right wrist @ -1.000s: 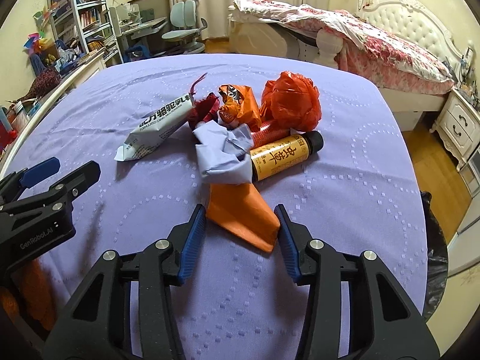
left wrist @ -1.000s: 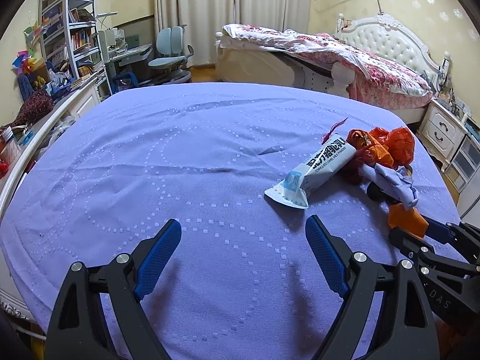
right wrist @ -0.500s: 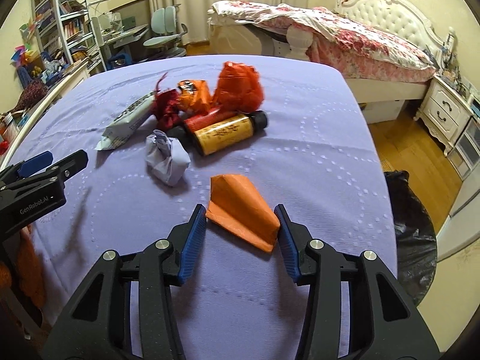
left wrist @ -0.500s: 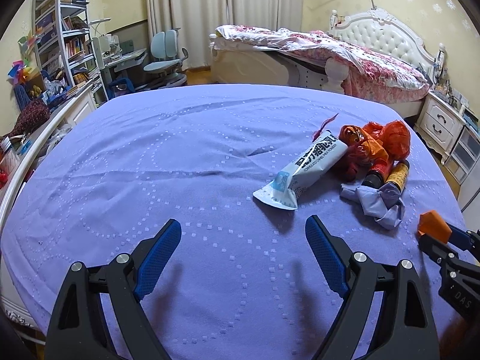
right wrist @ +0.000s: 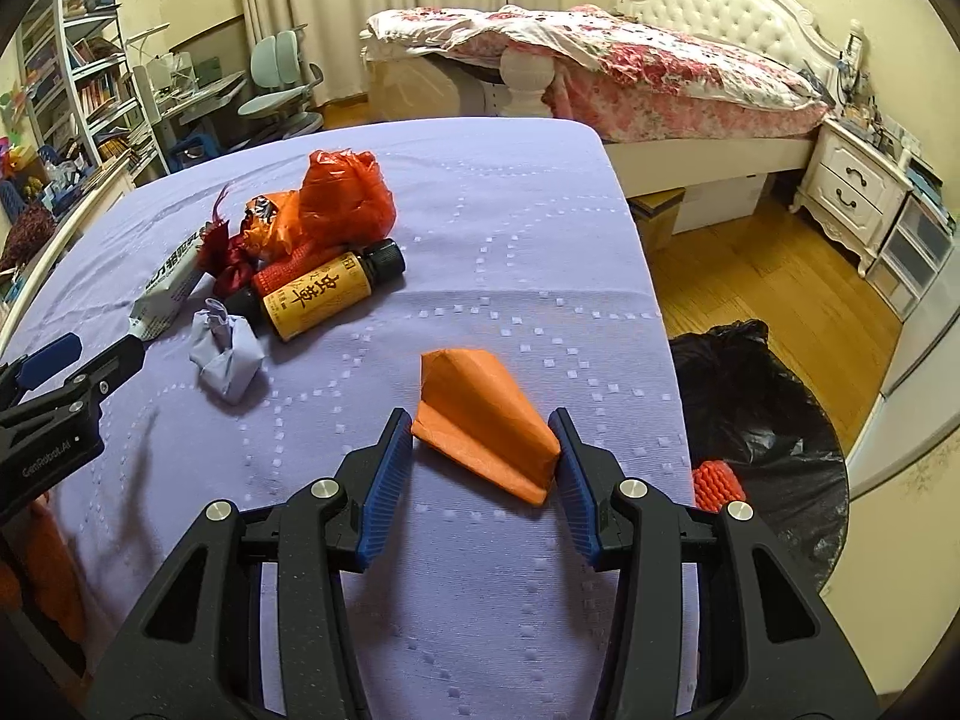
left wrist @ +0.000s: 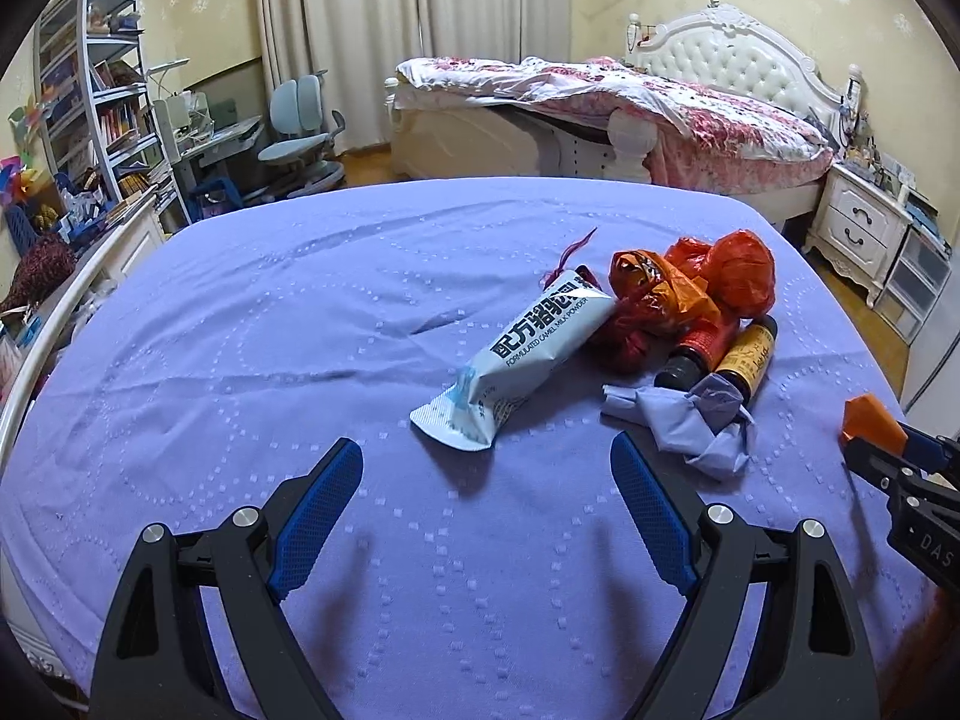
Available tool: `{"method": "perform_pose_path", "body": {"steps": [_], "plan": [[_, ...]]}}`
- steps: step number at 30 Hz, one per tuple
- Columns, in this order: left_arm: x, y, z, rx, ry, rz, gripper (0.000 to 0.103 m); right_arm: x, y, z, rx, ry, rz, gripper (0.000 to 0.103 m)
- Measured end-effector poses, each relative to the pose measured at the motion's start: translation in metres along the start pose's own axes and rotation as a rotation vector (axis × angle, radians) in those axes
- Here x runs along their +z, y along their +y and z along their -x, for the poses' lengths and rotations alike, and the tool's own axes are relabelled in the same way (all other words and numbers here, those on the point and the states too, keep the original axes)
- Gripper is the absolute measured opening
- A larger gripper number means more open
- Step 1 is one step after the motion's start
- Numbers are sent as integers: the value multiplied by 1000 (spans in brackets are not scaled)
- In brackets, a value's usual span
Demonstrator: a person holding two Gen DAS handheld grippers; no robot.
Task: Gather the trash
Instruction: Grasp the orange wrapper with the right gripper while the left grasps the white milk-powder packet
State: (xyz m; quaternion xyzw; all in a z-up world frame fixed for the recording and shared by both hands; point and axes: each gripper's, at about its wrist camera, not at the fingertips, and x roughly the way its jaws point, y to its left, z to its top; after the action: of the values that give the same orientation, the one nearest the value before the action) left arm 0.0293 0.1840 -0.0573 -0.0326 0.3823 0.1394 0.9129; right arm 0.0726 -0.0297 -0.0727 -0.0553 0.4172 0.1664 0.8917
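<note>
My right gripper (right wrist: 483, 450) is shut on a folded orange paper (right wrist: 480, 420), held above the purple bed cover near its right edge; the paper also shows in the left wrist view (left wrist: 873, 420). A black trash bag (right wrist: 762, 408) stands open on the floor to the right, with an orange net piece (right wrist: 717, 486) inside. My left gripper (left wrist: 486, 498) hangs open over the cover, nothing between its fingers. Ahead of it lie a white-blue milk powder sachet (left wrist: 528, 354), a crumpled lilac paper (left wrist: 696, 423), two small bottles (left wrist: 720, 354) and red-orange plastic bags (left wrist: 708, 282).
The purple cover (left wrist: 240, 360) spreads wide to the left of the trash pile. A bed with pink bedding (right wrist: 630, 66) stands behind, a white nightstand (right wrist: 852, 192) at the right, shelves and a desk chair (left wrist: 300, 132) at the back left. Wooden floor (right wrist: 756, 264) lies beside the bag.
My right gripper has carried the orange paper to the right, away from the pile and toward the cover's edge, so the black bag has come into view. The left gripper shifted slightly and stays open.
</note>
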Motion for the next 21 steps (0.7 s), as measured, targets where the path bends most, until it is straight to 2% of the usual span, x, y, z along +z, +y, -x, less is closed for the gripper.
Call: {"method": "perform_pose_path", "body": {"steps": [9, 14, 16, 18, 21], "plan": [[16, 4, -20, 12, 19, -2, 85, 6, -3, -5, -2, 3, 7, 46], [22, 7, -31, -32, 51, -14, 84, 6, -1, -5, -3, 4, 8, 46], [22, 8, -34, -60, 71, -18, 71, 6, -1, -5, -3, 4, 8, 46], [21, 7, -38, -83, 101, -24, 54, 6, -1, -4, -2, 4, 7, 46], [20, 6, -36, -107, 100, -30, 44, 6, -1, -4, -3, 4, 8, 46]]}}
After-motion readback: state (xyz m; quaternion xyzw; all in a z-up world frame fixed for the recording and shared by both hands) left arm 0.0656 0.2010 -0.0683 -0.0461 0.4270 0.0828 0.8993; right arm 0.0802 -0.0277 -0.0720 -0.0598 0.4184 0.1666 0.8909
